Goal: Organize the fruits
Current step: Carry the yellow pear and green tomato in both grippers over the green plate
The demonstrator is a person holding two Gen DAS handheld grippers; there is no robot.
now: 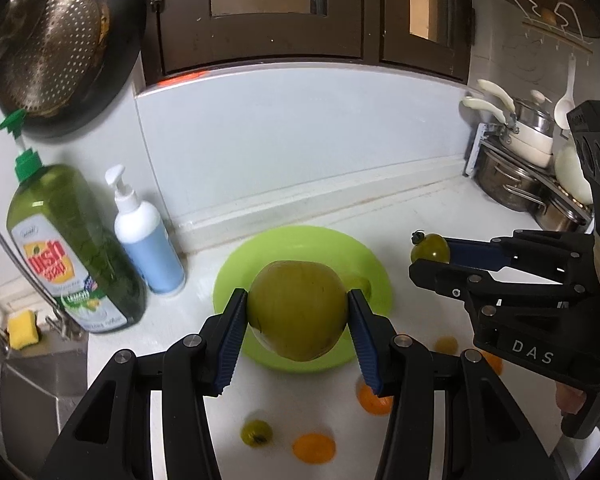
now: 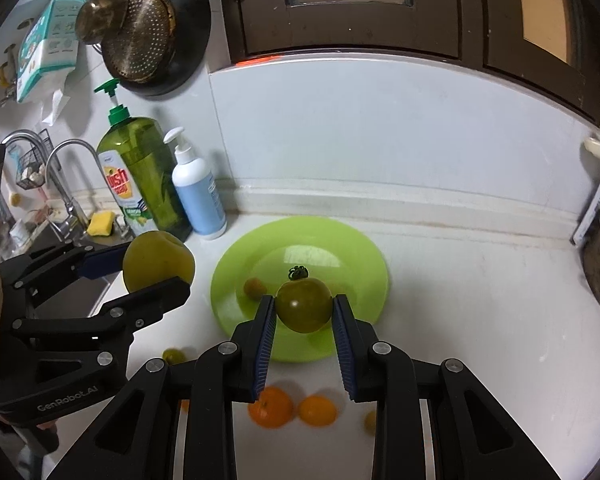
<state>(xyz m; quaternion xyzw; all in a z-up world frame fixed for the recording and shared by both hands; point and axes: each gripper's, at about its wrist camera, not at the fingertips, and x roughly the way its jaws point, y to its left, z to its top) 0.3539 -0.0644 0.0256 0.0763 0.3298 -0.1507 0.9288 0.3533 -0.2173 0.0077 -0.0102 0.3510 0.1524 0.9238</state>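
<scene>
My left gripper (image 1: 298, 314) is shut on a large yellow-green fruit (image 1: 298, 310) and holds it above the near side of a lime-green plate (image 1: 300, 244). My right gripper (image 2: 304, 312) is shut on a small green tomato (image 2: 305, 304) with a dark stem, above the plate's (image 2: 340, 248) near edge. One small yellowish fruit (image 2: 254, 288) lies on the plate. The right gripper with its tomato (image 1: 430, 248) shows at right in the left wrist view. The left gripper with its fruit (image 2: 158, 260) shows at left in the right wrist view.
Two oranges (image 2: 270, 406) (image 2: 318, 410) and small yellow and green fruits (image 2: 174, 356) lie on the white counter in front of the plate. Dish soap (image 2: 140, 172) and a pump bottle (image 2: 198, 200) stand left of it by the sink faucet (image 2: 60, 176). Pots (image 1: 516, 176) stand at right.
</scene>
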